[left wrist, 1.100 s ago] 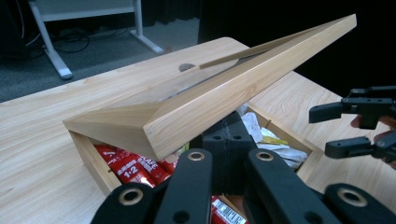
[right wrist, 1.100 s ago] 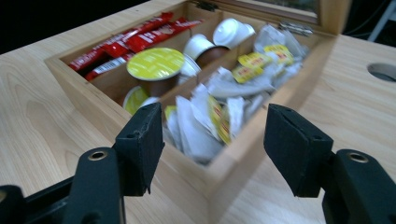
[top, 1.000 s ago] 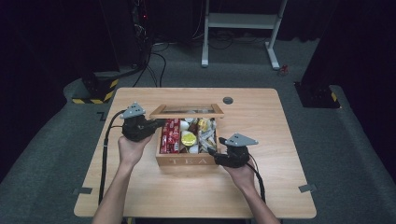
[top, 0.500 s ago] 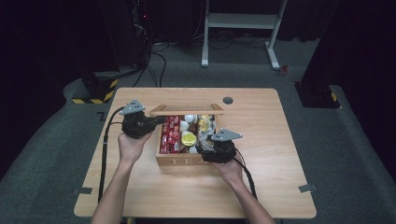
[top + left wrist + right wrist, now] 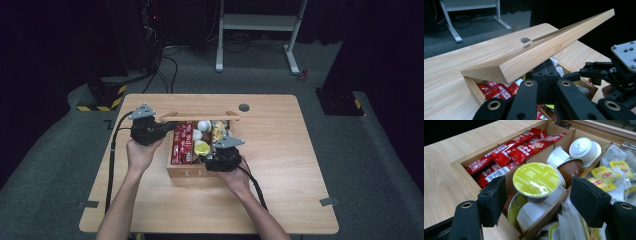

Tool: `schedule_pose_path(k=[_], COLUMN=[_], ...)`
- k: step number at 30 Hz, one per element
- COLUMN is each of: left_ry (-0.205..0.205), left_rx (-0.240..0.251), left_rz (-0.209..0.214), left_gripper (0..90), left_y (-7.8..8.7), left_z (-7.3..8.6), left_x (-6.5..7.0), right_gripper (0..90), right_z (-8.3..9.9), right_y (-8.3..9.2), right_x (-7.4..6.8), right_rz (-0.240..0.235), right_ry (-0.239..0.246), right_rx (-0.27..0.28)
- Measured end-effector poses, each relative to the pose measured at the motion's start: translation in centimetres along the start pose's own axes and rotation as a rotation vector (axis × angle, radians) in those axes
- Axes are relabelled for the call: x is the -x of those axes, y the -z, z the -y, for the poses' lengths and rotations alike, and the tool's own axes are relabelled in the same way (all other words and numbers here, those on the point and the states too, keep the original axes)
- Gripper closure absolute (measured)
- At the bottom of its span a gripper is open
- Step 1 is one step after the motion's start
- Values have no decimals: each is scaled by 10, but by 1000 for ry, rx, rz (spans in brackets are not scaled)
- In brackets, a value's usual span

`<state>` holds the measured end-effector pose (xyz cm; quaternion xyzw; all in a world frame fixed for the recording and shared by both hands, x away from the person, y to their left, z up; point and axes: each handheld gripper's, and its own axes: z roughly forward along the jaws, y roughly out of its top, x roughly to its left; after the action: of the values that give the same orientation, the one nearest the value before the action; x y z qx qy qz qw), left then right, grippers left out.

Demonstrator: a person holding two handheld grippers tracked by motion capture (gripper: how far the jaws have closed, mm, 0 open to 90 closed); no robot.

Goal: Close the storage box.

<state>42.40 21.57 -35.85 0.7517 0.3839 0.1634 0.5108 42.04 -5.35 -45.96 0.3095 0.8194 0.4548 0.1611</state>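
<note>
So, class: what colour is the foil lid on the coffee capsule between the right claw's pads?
Yellow-green, on the coffee capsule; clearest in the right gripper view.

a dark lab: black curtains [image 5: 60, 45], cabling [image 5: 165, 65], hazard-striped base [image 5: 105, 95].

My left gripper [image 5: 167, 127] sits at the left end of the box [image 5: 192, 172], under its raised lid [image 5: 199, 117]. Inside, the stick packets [image 5: 182, 142] fill the left compartment, the capsules [image 5: 202, 148] the middle, the tea bags [image 5: 218, 132] the right. My right gripper [image 5: 209, 159] hovers over the near capsules.
</note>
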Motion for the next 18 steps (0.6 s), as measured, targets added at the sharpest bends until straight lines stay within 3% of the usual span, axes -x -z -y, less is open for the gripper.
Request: schedule_pose_path(k=[18], left_ry=[-3], left_rx=[-8], left_rz=[0], left_gripper=[900], left_y=[-2], left_z=[-2], left_x=[0], right_gripper=[289], right_z=[-2], right_y=[-20], right_x=[-5], right_rz=[16], right_ry=[-13], right_rx=[-31])
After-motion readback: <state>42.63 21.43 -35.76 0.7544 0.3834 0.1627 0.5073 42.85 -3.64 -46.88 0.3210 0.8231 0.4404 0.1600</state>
